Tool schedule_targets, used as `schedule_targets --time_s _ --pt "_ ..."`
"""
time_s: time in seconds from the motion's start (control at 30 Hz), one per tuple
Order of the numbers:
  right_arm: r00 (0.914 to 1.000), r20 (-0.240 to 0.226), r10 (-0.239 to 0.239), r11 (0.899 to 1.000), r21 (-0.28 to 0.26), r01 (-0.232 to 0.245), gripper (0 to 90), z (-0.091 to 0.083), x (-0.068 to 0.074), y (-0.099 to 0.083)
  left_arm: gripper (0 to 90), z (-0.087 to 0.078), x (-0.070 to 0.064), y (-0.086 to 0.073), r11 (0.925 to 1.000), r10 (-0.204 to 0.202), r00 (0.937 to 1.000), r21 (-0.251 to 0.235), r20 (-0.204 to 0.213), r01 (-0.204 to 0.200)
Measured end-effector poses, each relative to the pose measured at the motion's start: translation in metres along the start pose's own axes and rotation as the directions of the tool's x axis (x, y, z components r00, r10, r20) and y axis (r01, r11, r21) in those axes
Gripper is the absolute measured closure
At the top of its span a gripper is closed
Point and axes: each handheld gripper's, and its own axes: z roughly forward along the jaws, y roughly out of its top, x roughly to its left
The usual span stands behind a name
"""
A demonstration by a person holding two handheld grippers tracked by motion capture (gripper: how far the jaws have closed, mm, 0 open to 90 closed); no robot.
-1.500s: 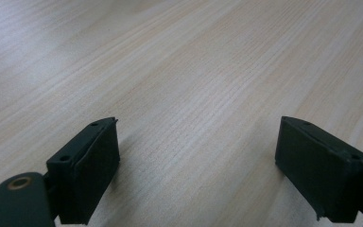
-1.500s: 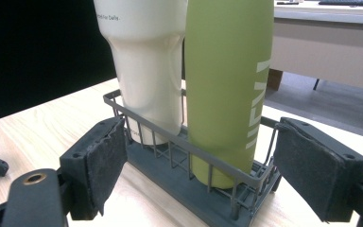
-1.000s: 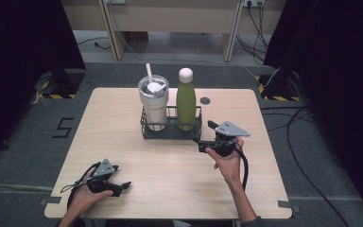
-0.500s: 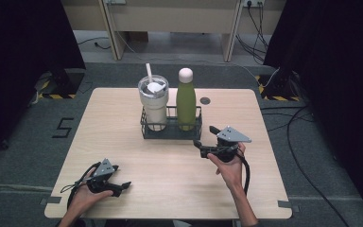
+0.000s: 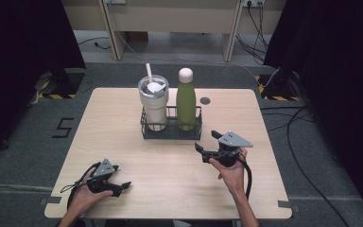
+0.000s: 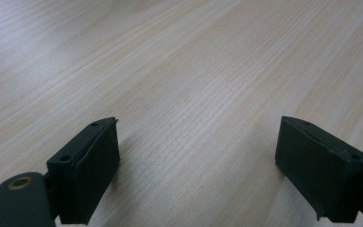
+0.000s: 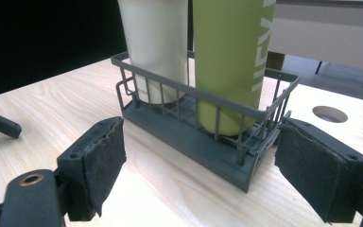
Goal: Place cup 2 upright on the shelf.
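From the high view: I've got my right gripper (image 5: 204,144) hovering just in front of the dark grey wire rack (image 5: 170,131) that sits mid-table toward the far side. In it stand a white insulated tumbler with a straw (image 5: 153,100) on the left and a matte green metal bottle with a pale cap (image 5: 185,98) on the right, side by side, kept upright by the rack walls. My jaws there look spread and hold nothing. My left gripper (image 5: 121,187) is parked down at the near left corner of the light wooden table (image 5: 123,109), well apart from everything, I'd guess so it stays out of the way.

Left gripper view: just bare wood grain between my two black pads (image 6: 97,165), wide apart, nothing pinched.

Right gripper view: pads (image 7: 106,161) spread wide, lined up on the rack's near right end (image 7: 246,156) with the green bottle (image 7: 229,61) straight ahead and the tumbler (image 7: 156,42) beside it. Not touching anything yet. My guess is I'm squared up low like this to go for the rack or the bottle next.
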Motion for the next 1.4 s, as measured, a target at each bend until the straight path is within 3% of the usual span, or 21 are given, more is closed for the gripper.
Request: schedule_targets --time_s 0.5,1.27,1.4 --pt "0.9999 -0.006 0.010 1.000 0.021 -0.010 15.2 -0.010 0.003 -0.012 13.8 0.000 0.000 0.000 1.0000 0.000 1.0000 0.000 0.000 0.000" --pt "0.9983 -0.013 0.056 0.995 0.080 -0.055 15.1 -0.019 0.002 -0.045 13.8 0.000 0.000 0.000 1.0000 0.000 1.0000 0.001 0.001 0.000" --pt "0.9993 -0.003 0.038 0.995 0.088 -0.037 15.4 -0.021 0.003 -0.048 13.8 0.000 0.000 0.000 1.0000 0.000 1.0000 0.000 0.001 0.000"
